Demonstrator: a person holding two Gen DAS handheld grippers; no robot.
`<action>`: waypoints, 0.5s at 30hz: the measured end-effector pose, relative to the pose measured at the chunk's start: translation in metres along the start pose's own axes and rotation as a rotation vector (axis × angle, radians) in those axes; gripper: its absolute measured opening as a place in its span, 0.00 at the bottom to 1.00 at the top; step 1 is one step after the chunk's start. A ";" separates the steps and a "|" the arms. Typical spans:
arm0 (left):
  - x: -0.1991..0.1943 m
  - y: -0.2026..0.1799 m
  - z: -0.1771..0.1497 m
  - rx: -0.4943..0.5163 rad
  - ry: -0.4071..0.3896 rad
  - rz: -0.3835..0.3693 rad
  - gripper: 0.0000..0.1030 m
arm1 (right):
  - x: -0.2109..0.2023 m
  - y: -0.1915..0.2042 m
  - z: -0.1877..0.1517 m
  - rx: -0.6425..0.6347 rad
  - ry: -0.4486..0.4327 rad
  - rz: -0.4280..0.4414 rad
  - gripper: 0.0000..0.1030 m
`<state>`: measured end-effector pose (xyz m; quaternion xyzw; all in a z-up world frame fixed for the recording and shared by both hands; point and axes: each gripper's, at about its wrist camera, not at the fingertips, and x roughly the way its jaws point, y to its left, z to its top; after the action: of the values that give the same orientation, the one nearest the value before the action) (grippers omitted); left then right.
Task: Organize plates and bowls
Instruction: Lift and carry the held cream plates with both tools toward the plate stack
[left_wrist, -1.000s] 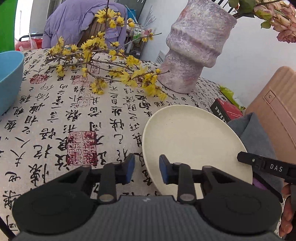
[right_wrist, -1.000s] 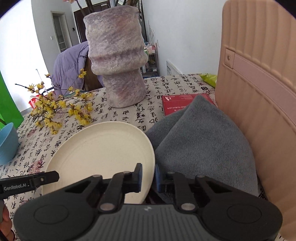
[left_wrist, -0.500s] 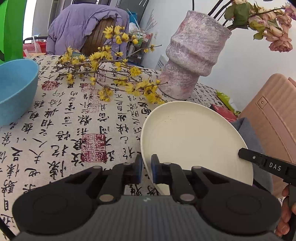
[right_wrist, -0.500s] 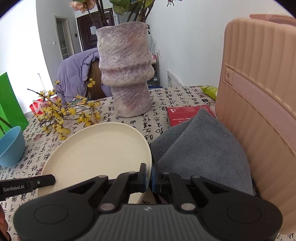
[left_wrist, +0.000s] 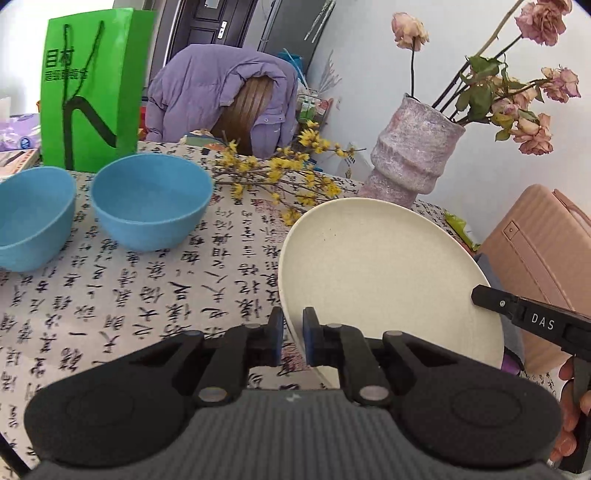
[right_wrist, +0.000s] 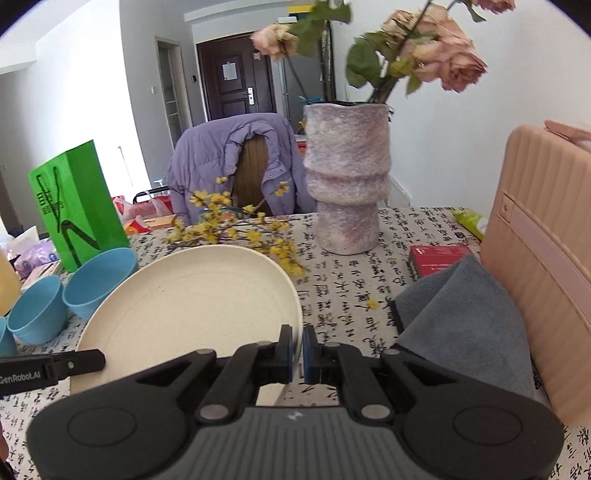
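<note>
A cream plate (left_wrist: 384, 273) is held up off the table, tilted, between both grippers. My left gripper (left_wrist: 293, 332) is shut on its left rim. My right gripper (right_wrist: 297, 349) is shut on its right rim; the plate also shows in the right wrist view (right_wrist: 192, 302). Two blue bowls (left_wrist: 151, 206) (left_wrist: 29, 218) stand on the calligraphy tablecloth to the left, and also show in the right wrist view (right_wrist: 98, 277) (right_wrist: 37, 314). A third blue bowl edge (right_wrist: 5, 341) peeks in at the far left.
A pink-grey vase (right_wrist: 347, 177) with dried roses stands at the back. Yellow blossom branches (left_wrist: 284, 177) lie behind the plate. A grey towel (right_wrist: 461, 317), red box (right_wrist: 439, 258) and pink suitcase (right_wrist: 546, 258) are at the right. A green bag (left_wrist: 88, 92) stands back left.
My left gripper closed on the plate's left rim. Both grippers then lifted the plate off the table and the towel, and the views rose, bringing the blue bowls into sight.
</note>
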<state>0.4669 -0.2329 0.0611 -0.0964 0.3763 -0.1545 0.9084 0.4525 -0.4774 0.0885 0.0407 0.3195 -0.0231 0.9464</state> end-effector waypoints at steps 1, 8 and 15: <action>-0.012 0.008 -0.002 -0.002 -0.012 0.009 0.11 | -0.005 0.010 -0.001 -0.007 -0.004 0.009 0.05; -0.088 0.065 -0.029 -0.034 -0.073 0.067 0.11 | -0.043 0.087 -0.020 -0.043 -0.028 0.099 0.05; -0.157 0.117 -0.071 -0.035 -0.148 0.118 0.11 | -0.084 0.154 -0.064 -0.072 -0.058 0.162 0.06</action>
<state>0.3353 -0.0721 0.0799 -0.1009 0.3157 -0.0868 0.9395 0.3580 -0.3171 0.0981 0.0318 0.2882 0.0639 0.9549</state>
